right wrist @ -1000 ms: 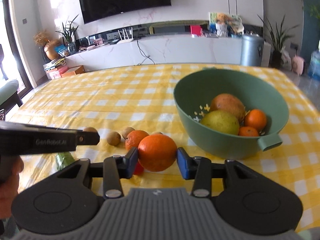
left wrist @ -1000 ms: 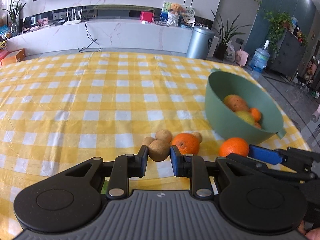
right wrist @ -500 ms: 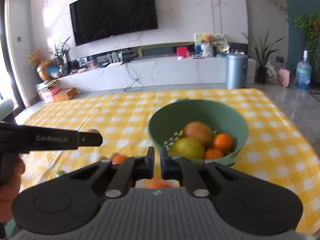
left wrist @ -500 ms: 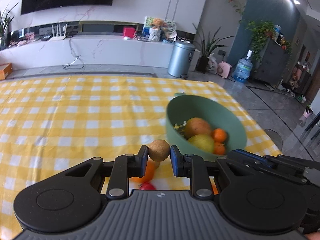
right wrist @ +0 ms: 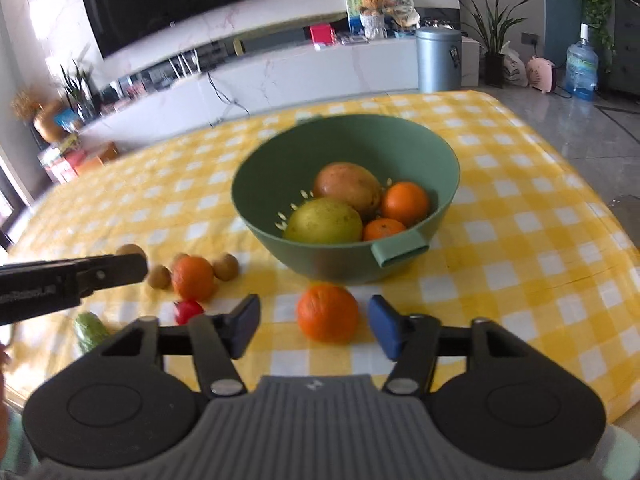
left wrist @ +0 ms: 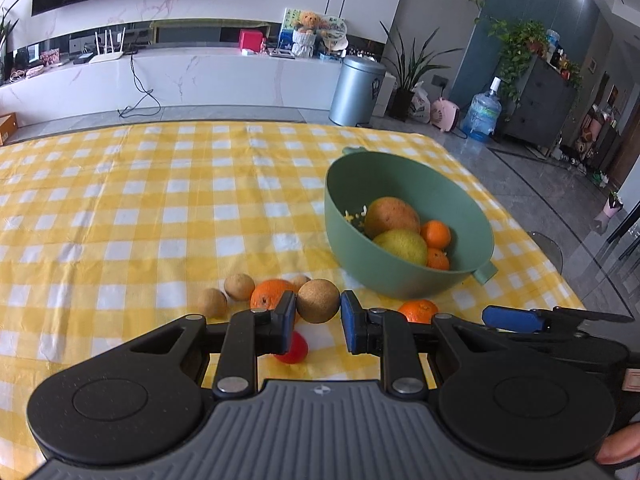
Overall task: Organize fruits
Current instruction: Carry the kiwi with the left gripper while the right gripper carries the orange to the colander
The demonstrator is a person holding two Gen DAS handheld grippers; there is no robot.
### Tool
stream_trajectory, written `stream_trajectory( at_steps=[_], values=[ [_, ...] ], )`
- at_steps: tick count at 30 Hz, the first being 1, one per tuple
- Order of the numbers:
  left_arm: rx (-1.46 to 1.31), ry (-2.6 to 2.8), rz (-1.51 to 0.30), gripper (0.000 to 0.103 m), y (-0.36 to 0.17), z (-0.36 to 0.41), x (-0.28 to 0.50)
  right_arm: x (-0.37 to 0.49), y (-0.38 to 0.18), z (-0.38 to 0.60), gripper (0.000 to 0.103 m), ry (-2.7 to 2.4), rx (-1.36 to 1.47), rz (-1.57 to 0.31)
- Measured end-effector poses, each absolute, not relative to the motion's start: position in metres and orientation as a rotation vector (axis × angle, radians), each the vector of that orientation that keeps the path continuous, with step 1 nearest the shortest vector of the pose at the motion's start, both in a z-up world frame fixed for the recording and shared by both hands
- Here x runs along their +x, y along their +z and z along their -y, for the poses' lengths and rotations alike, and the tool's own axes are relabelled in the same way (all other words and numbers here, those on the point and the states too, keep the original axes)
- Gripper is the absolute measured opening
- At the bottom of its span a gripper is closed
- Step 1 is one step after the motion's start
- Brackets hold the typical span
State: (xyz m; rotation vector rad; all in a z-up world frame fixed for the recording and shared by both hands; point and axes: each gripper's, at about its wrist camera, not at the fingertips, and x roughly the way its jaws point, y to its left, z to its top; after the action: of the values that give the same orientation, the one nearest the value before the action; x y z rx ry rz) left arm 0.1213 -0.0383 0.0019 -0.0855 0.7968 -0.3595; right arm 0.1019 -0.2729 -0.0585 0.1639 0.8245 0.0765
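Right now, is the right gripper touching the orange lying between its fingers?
Apart. In the right wrist view, the right gripper has its jaws opening, and yellow checked cloth shows on both sides between the orange and each blue pad.

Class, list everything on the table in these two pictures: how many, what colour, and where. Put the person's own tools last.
bowl: one, green, right side of the table.
fruit in the bowl: four; a brownish mango, a yellow-green pear, two small oranges.
loose oranges: two, orange; one between the right fingers, untouched; one left of it.
brown round fruits: four; three on the cloth, one in the left gripper.
red fruit: one, near edge.
green item: one, near edge.
tablecloth: yellow-white check.
left gripper: shut on a brown fruit.
right gripper: opening.
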Motion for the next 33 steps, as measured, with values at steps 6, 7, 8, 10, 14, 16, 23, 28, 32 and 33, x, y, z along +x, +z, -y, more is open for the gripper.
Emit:
stream_trajectory(
  at_steps=[6,7,8,10,14,16,23,28,32,33],
  values=[
    [-0.092,-0.356,-0.810,0.026,-0.003,0.036,0.121,0.123,-0.075,0.265,0.061,0.043,0.136,-0.874],
    [-0.093,-0.356,-0.811,0.026,-0.004,0.036,0.121,0.126,-0.077,0.265,0.061,0.043,0.135,-0.885],
    [-0.093,-0.356,-0.812,0.026,-0.004,0.036,0.122,0.129,-0.079,0.265,0.060,0.039,0.135,-0.895],
    [-0.093,-0.357,-0.814,0.026,-0.005,0.036,0.123,0.134,-0.082,0.265,0.057,0.035,0.144,-0.912],
    [-0.092,-0.355,-0.819,0.026,-0.008,0.036,0.125,0.142,-0.090,0.266,0.055,0.033,0.172,-0.951],
    [-0.095,-0.354,-0.825,0.026,-0.010,0.036,0.126,0.146,-0.093,0.268,0.047,0.039,0.190,-0.969],
    [-0.099,-0.353,-0.822,0.026,-0.009,0.036,0.126,0.144,-0.092,0.264,0.042,0.043,0.174,-0.960],
    [-0.097,-0.357,-0.812,0.026,-0.002,0.037,0.123,0.132,-0.080,0.259,0.042,0.107,0.149,-0.899],
    [-0.097,-0.362,-0.803,0.026,0.006,0.040,0.122,0.114,-0.066,0.252,0.042,0.187,0.095,-0.814],
    [-0.097,-0.363,-0.800,0.026,0.008,0.041,0.121,0.109,-0.063,0.250,0.042,0.202,0.082,-0.790]
  ],
)
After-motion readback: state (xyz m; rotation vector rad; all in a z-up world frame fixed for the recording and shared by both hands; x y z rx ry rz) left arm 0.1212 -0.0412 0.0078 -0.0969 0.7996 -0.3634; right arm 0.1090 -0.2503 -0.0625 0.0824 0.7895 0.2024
